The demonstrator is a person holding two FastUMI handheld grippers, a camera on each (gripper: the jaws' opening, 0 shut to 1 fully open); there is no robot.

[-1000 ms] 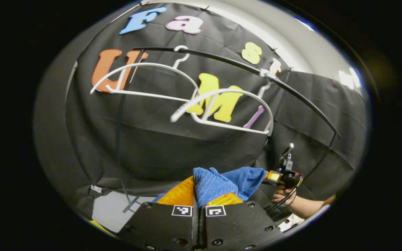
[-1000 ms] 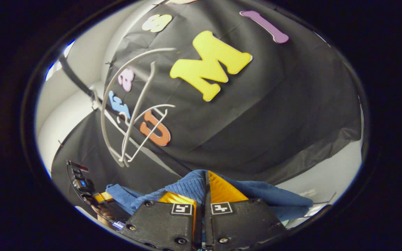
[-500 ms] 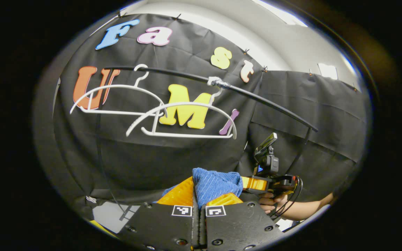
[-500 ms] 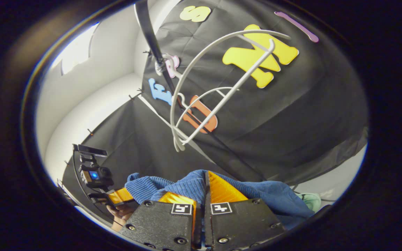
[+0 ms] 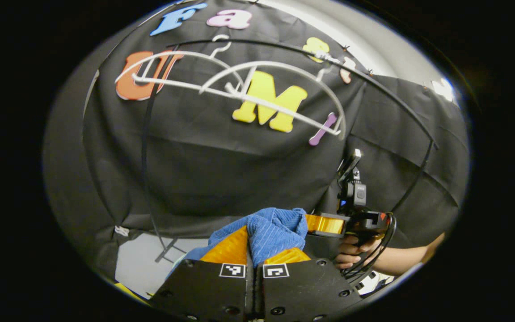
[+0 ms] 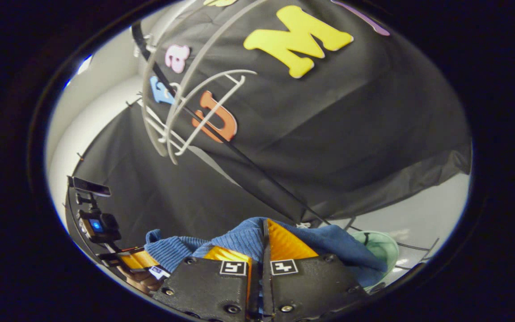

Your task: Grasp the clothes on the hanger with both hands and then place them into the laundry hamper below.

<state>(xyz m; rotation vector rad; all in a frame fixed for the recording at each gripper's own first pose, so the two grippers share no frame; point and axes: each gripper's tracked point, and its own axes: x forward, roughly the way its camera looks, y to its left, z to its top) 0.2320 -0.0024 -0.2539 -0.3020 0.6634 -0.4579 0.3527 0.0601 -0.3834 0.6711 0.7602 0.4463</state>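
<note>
- Left gripper (image 5: 254, 243): seen at the bottom of the left gripper view; its two fingers are closed together, and a bunched fold of the blue ribbed knit garment (image 5: 273, 228) is pinched between them.
- Right gripper (image 6: 259, 243): seen at the bottom of the right gripper view; its fingers are likewise pressed together on the same blue knit, which spreads out to either side of them.
- In the left gripper view, the right gripper is also seen farther off to the right, held in a person's hand (image 5: 351, 256), with the garment stretched between the two tools.
- Two bare white plastic hangers (image 5: 239, 87) are hung from a thin black rail (image 5: 373, 85) well above the garment; no cloth is touched by them.
- Pale green hamper (image 6: 380, 250): its rim is glimpsed low at the right of the right gripper view, just beside the hanging edge of the garment; whether they touch cannot be told.
</note>
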